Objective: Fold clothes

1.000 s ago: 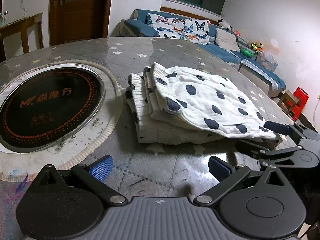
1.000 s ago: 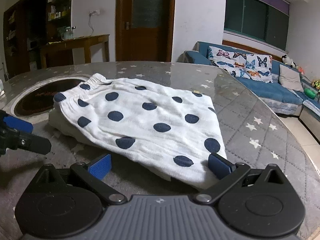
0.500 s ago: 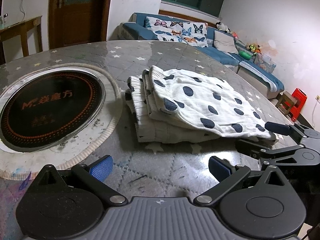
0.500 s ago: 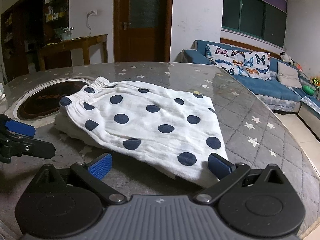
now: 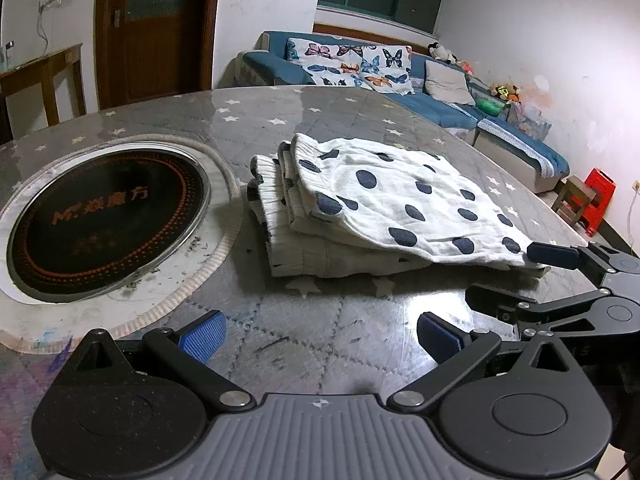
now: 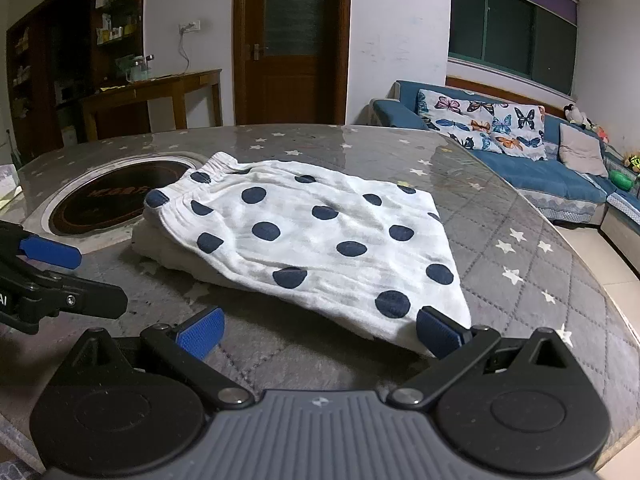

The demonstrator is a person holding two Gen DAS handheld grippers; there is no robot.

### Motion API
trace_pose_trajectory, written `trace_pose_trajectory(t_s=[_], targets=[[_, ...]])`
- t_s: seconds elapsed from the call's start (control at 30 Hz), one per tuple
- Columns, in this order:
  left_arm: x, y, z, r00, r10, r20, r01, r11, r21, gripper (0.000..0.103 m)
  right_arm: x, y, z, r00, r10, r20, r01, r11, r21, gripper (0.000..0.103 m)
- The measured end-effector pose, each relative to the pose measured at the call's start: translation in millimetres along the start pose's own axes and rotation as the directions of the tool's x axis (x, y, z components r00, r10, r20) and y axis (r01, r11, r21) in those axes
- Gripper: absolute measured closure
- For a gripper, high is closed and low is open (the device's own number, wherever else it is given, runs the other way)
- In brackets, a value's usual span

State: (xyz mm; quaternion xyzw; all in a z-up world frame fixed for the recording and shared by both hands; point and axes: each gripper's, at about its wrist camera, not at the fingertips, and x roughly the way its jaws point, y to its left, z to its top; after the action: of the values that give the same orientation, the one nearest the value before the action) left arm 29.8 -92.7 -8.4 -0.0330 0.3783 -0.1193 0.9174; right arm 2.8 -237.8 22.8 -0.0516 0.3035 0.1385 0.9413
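A white garment with navy dots (image 5: 384, 208) lies folded in a stack on the grey star-patterned table (image 5: 320, 120); it also shows in the right wrist view (image 6: 312, 232). My left gripper (image 5: 320, 334) is open and empty, a short way in front of the stack's near edge. My right gripper (image 6: 320, 332) is open and empty, its right fingertip (image 6: 438, 334) close to the garment's near corner. Each gripper shows in the other's view: the right gripper (image 5: 560, 276) and the left gripper (image 6: 52, 276).
A round black cooktop (image 5: 104, 216) is set into the table left of the stack. A blue sofa with butterfly cushions (image 5: 360, 64) stands behind, a red stool (image 5: 598, 200) to the right, and a wooden side table (image 6: 160, 96) and door at the back.
Both grippers have drawn back a little from the folded garment and risen slightly. The garment lies as before.
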Motion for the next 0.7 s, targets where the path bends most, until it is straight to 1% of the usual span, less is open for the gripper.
trace_pose_trajectory(t_s=[0.7], targets=[[-18.0,-5.6,-12.1,0.999,0.022,0.028,-0.022,1.0,0.019,0.0,-14.6,12.0,-10.1,1.0,0.002,0.02,-0.002,0.999,0.035,0.0]])
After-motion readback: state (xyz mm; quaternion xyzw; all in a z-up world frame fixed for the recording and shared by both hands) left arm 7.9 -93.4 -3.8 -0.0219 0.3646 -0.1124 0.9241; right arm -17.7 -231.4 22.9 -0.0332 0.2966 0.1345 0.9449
